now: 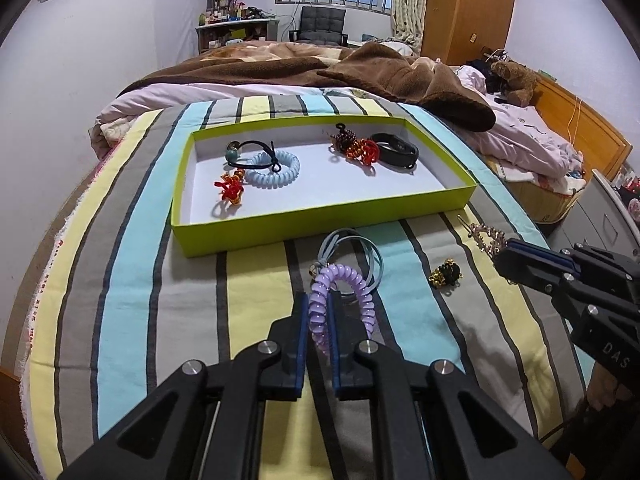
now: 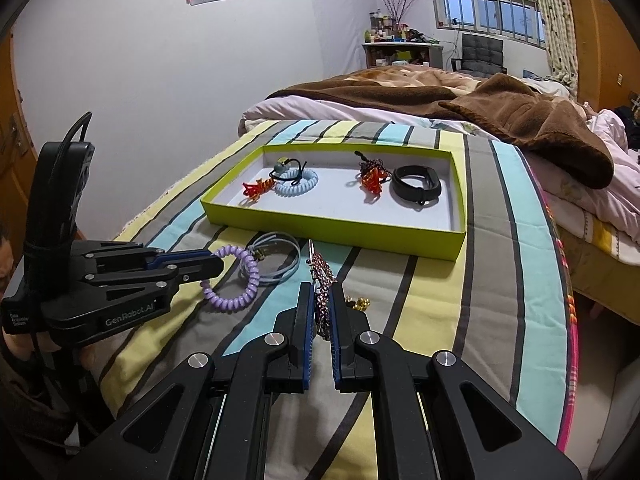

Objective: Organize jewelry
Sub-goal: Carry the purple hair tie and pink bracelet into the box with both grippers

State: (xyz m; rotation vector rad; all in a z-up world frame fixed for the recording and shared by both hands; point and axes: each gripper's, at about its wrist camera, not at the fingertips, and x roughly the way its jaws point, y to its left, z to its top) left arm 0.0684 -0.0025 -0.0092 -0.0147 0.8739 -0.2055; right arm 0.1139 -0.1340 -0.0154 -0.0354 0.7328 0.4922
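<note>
A lime-green tray (image 1: 320,222) (image 2: 332,228) lies on the striped bedspread. It holds a light-blue coil band (image 1: 274,170), a black cord with a bead (image 1: 240,148), red knot charms (image 1: 230,188) (image 1: 362,152) and a black wristband (image 1: 394,150). My left gripper (image 1: 319,304) (image 2: 216,262) is shut on a purple coil band (image 1: 344,300) (image 2: 240,284), in front of the tray. A grey-blue cord bracelet (image 1: 360,248) (image 2: 280,256) lies under it. My right gripper (image 2: 322,300) (image 1: 500,256) is shut on a beaded pink hairpin (image 2: 322,280) (image 1: 486,238).
A small black-and-gold ornament (image 1: 446,274) (image 2: 358,302) lies on the bedspread between the grippers. A brown blanket (image 1: 400,76) is heaped behind the tray. The bed's right edge (image 2: 560,280) drops off to the floor. A white wall runs along the left.
</note>
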